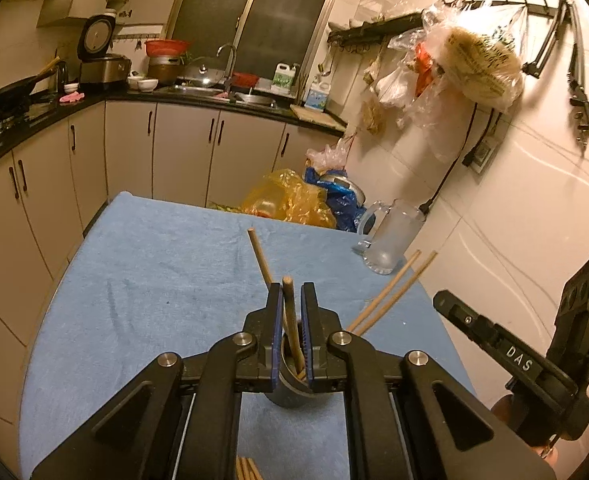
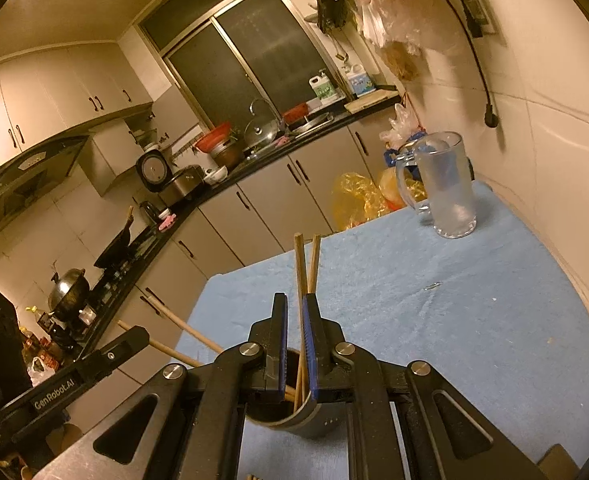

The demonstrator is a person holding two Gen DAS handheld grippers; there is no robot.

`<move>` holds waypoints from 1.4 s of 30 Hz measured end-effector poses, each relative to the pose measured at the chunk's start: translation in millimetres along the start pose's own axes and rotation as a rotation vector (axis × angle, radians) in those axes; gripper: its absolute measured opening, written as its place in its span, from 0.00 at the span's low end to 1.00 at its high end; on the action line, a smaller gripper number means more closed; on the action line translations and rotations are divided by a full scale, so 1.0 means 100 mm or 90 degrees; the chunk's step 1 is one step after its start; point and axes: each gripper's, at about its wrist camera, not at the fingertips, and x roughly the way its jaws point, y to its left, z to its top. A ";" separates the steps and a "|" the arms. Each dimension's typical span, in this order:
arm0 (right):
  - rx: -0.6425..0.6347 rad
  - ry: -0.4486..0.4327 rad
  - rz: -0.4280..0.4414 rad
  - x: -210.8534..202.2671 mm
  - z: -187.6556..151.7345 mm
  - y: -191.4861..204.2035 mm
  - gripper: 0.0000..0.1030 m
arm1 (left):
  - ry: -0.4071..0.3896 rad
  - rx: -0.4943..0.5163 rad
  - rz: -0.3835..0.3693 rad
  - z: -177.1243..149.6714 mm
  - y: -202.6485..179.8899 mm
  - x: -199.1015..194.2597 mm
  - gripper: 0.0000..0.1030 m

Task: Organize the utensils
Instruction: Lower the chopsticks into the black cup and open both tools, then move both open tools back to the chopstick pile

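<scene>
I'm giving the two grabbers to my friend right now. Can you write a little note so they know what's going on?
Left gripper: jaws nearly shut, one chopstick in the narrow gap. I can't tell if it is pinched.
Right gripper: nearly shut, two chopsticks in the gap. Grip unclear too.
Things: the dark cup stands on the blue cloth right under both grippers. The glass mug is at the far corner.
Done: several chopsticks stand in the cup.
Left: loose chopsticks lie on the cloth nearest you. They probably go in next.
</scene>
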 end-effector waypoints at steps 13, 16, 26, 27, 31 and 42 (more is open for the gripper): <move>-0.021 0.085 0.006 -0.20 -0.80 -0.05 0.18 | -0.030 0.011 0.029 -0.63 0.17 -0.67 0.21; -0.015 0.107 0.005 -0.22 -0.97 -0.10 0.18 | -0.018 0.003 0.028 -0.83 0.29 -0.75 0.28; -0.043 0.191 -0.012 -0.15 -1.66 -0.12 0.18 | 0.110 -0.045 0.090 -1.85 0.86 -0.48 0.29; -0.045 0.198 -0.011 -0.14 -1.70 -0.10 0.18 | 0.120 -0.046 0.098 -1.93 0.90 -0.45 0.29; -0.076 0.218 -0.009 -0.08 -1.82 0.02 0.18 | 0.134 -0.048 0.107 -2.06 0.95 -0.36 0.29; -0.160 0.284 0.000 0.11 -2.14 0.32 0.19 | 0.141 -0.066 0.061 -2.08 1.00 -0.30 0.30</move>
